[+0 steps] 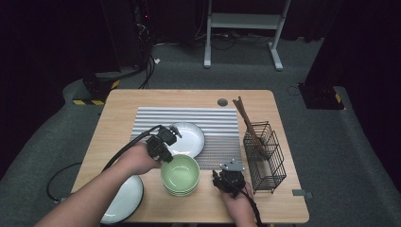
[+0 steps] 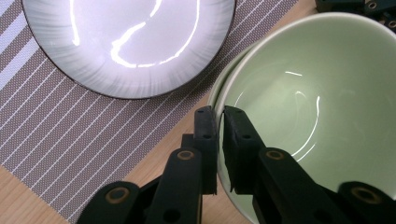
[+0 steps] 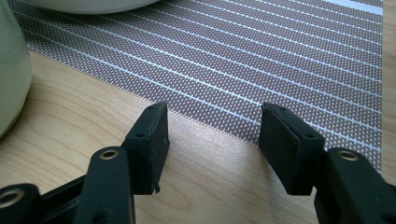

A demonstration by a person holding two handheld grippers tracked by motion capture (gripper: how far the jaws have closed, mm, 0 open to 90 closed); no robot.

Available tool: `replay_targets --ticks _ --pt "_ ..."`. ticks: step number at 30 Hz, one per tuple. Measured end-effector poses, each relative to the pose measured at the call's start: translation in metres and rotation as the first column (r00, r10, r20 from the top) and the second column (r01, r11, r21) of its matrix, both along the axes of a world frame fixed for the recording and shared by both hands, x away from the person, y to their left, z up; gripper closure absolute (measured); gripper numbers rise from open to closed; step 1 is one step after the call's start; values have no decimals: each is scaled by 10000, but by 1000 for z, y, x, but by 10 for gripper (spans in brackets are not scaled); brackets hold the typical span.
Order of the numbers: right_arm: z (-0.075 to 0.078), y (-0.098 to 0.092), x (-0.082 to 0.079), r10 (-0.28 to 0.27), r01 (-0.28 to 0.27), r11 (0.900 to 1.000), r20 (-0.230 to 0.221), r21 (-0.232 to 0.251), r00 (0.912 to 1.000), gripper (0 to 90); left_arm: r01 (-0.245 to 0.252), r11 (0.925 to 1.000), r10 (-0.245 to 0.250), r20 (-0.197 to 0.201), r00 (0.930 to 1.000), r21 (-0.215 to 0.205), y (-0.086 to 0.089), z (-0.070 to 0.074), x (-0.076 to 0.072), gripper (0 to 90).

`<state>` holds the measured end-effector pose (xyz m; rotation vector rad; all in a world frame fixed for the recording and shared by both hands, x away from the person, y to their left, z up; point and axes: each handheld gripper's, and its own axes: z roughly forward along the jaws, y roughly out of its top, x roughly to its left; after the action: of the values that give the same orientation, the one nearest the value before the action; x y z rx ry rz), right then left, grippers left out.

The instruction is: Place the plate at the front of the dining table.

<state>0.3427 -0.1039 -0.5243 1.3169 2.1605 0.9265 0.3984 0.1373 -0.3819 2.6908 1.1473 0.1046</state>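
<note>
upright, green bowl [image 2: 299, 102] mouth up

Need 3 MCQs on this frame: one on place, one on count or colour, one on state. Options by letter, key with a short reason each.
1. Where do the chopsticks stand?
A. in the wire rack
B. on the white plate
C. in the top bowl

2. How many plates are on the table?
A. one
B. two
C. four

3. What is the left gripper doing?
A. hanging open above the mat
B. shut on the rim of the top green bowl
C. holding a plate

Key:
1 A, the sticks lean out of the rack at the table's right.
2 B, one plate lies on the striped mat, another at the near left edge.
3 B, its jaws pinch the rim, one inside and one outside.
</note>
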Motion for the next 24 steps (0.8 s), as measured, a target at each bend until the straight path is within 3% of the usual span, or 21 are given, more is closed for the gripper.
replay_targets --ticks 6,24 --pt "0 0 0 5 -5 10000 1 1 10000 426 -60 9999 60 -14 10000 100 -4 -5 2 785" --pt "0 0 0 16 -16 10000 -5 7 10000 423 106 9993 -111 148 9998 372 -9 -10 1 808"
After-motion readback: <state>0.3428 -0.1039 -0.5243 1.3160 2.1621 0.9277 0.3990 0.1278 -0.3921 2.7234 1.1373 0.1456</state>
